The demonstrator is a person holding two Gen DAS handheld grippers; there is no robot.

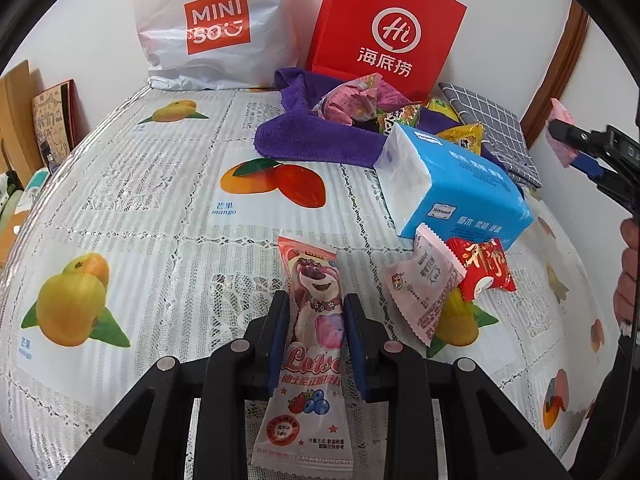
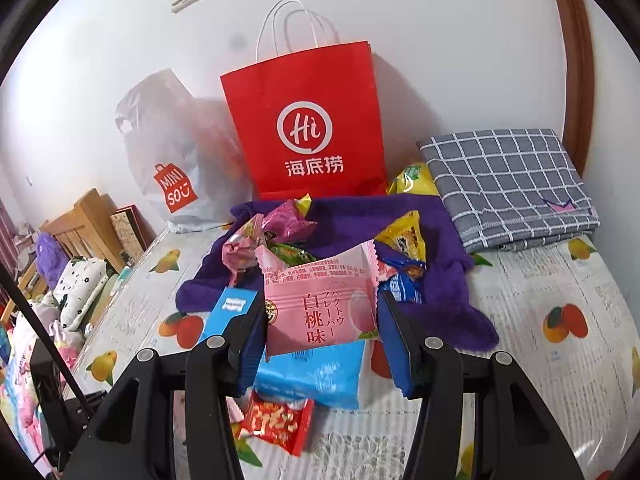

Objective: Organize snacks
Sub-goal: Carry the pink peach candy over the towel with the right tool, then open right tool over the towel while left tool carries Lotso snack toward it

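My left gripper [image 1: 315, 312] is shut on a long pink Lotso bear snack packet [image 1: 312, 344], held low over the table. My right gripper [image 2: 320, 320] is shut on a flat pink peach-flavour packet [image 2: 320, 304], raised above the blue tissue pack [image 2: 316, 376]; that gripper also shows at the right edge of the left wrist view [image 1: 576, 148]. A pile of mixed snacks [image 2: 288, 232] lies on a purple towel [image 2: 436, 304] in front of the red paper bag [image 2: 308, 128]. A pale pink packet [image 1: 424, 284] and a red packet [image 1: 484, 268] lie by the tissue pack [image 1: 460, 188].
A white Miniso plastic bag [image 1: 216, 28] stands at the back left against the wall. A grey checked cloth [image 2: 508, 180] lies folded at the back right. The fruit-print tablecloth [image 1: 140, 208] covers the table. Soft toys and wooden furniture [image 2: 80, 236] stand off the left edge.
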